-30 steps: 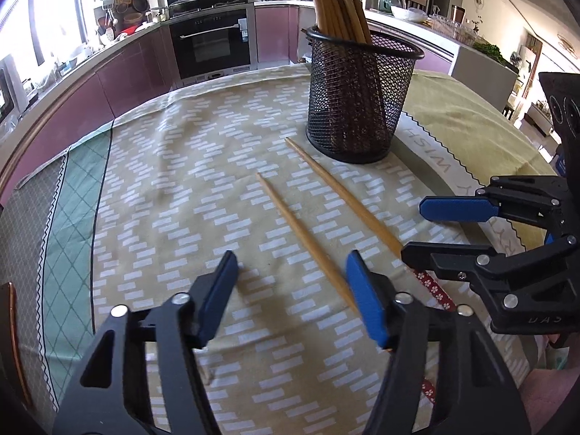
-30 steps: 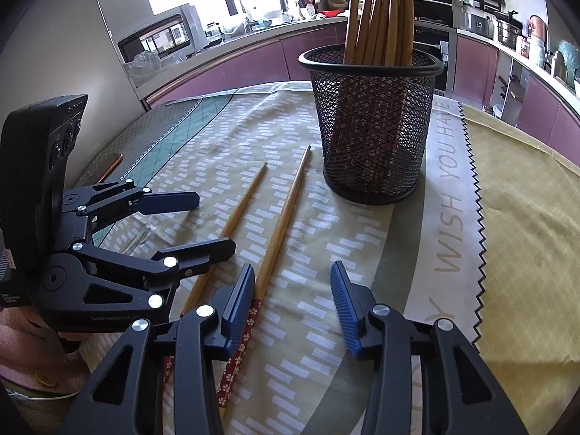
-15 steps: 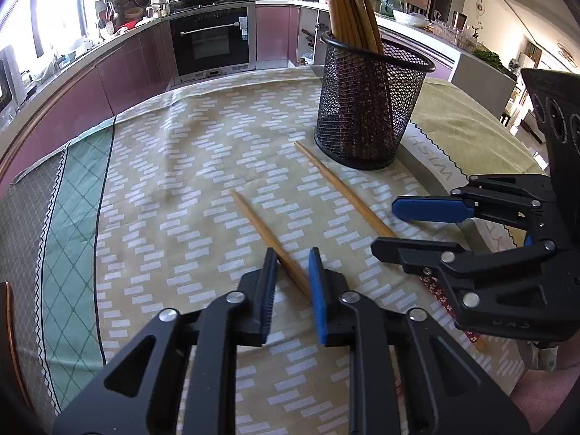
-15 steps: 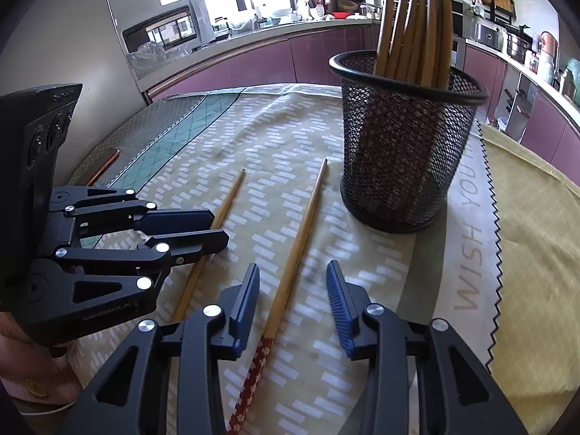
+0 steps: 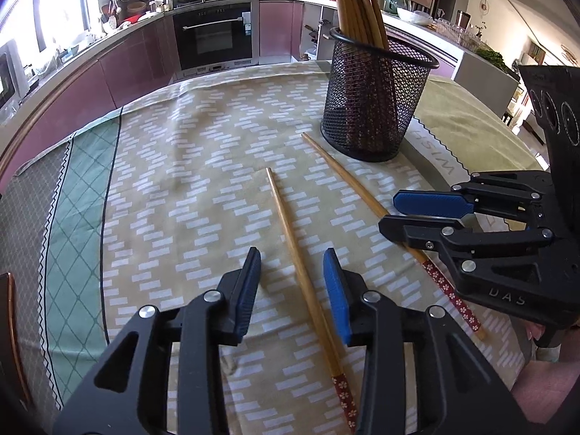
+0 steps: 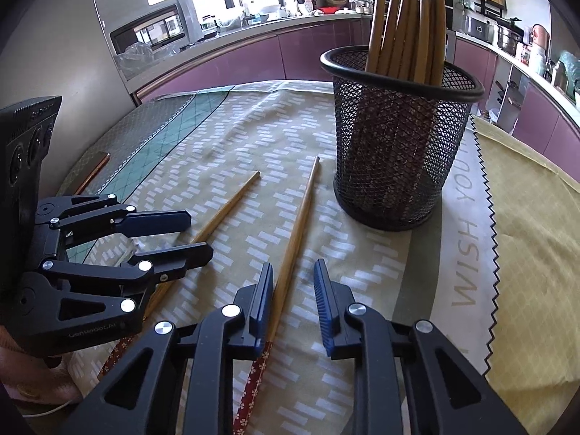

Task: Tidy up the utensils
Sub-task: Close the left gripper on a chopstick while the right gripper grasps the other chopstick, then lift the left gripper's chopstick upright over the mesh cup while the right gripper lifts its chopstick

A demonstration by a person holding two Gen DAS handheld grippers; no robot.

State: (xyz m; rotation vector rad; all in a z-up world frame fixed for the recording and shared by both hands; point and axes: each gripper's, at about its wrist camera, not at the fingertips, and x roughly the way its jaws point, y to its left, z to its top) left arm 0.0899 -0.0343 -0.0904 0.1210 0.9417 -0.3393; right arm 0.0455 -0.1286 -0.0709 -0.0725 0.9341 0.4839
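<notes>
The left gripper [image 5: 291, 282] has just reopened, releasing its chopstick [image 5: 290, 232] on the tablecloth [image 5: 163, 181], while the right gripper [image 6: 293, 286], closing but not yet gripping, straddles the other chopstick [image 6: 299, 224] near the mesh holder [image 6: 395, 166], so neither is lifted.

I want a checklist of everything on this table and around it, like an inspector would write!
Surface: patterned beige tablecloth over a table.
Job's things: black mesh holder full of wooden chopsticks; two loose chopsticks, left one, right one.
Clutter: nothing seen.
Grippers: left gripper open astride the left one, jaws just opening; right gripper open astride the right one, jaws just closing.
Cables: nothing seen.
Surroundings: kitchen, built-in oven.
</notes>
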